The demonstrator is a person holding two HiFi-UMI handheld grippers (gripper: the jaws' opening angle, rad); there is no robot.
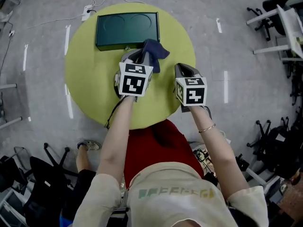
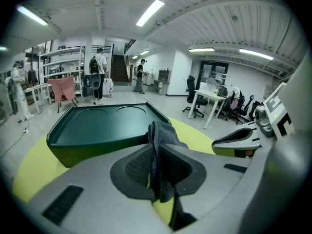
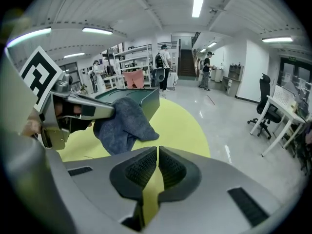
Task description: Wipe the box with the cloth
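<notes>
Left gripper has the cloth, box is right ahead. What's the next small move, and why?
Probably ease the left gripper forward, bringing the cloth onto the box top: its fingers pinch the cloth, which hangs at the box's near right corner.

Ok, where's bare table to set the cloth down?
Bare: the left side of the table, between the box and the near edge, and the right rim beyond the right gripper. Crowded: the middle, where the left gripper holds the cloth by the box's front.

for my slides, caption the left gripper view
Left gripper pinching a dark cloth in front of the green box on a yellow table
</notes>
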